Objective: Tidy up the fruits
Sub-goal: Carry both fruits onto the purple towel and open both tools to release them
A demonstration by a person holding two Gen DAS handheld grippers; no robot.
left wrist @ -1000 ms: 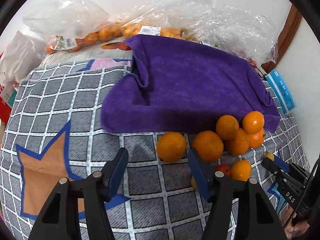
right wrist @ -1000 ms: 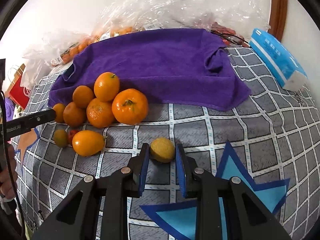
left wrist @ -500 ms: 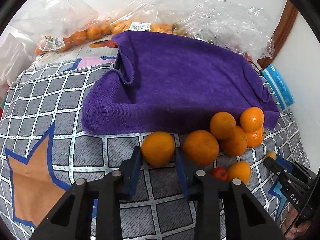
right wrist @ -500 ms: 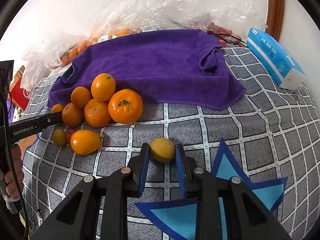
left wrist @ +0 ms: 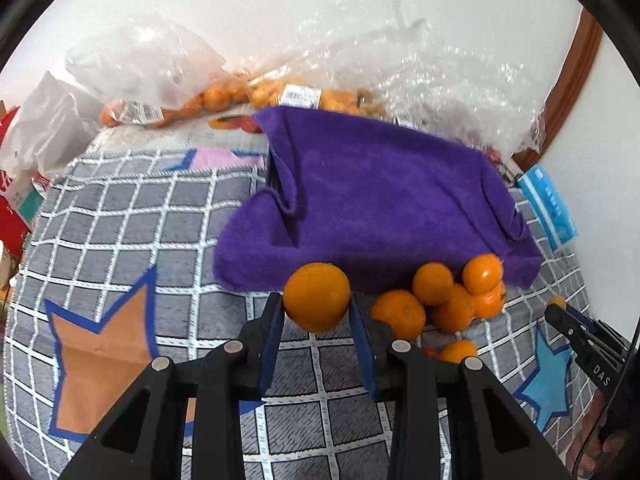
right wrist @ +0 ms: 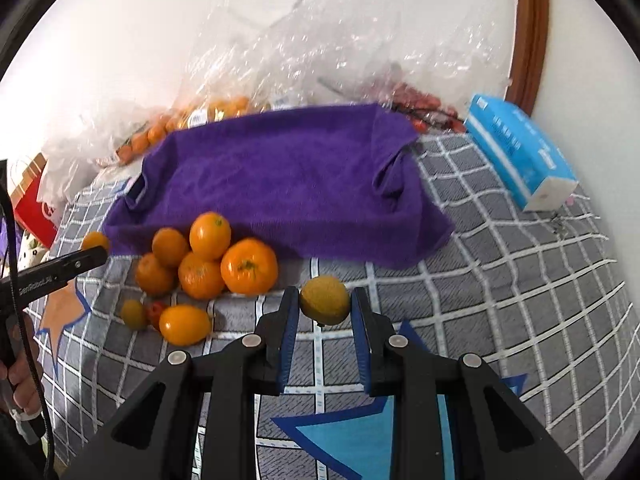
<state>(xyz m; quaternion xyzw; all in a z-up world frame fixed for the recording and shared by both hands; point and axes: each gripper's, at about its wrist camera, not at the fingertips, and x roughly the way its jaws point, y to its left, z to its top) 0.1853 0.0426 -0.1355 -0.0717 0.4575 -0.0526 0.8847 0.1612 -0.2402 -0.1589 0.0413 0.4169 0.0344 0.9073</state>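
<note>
Left wrist view: the left gripper (left wrist: 318, 312), wide apart a second ago, has closed on an orange (left wrist: 317, 297) and lifted it off the checked cloth (left wrist: 120, 216), just in front of the purple towel (left wrist: 380, 200).

Right wrist view: the right gripper (right wrist: 325, 312) stays clamped on a small yellowish fruit (right wrist: 325, 300), now raised in front of the towel (right wrist: 280, 176), right of the orange pile (right wrist: 208, 260).

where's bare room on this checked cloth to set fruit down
Free: the checked cloth left of the purple towel, around the orange star; also between the towel and the blue tissue pack. Crowded: the orange pile at the towel's front edge, and the bags behind.
</note>
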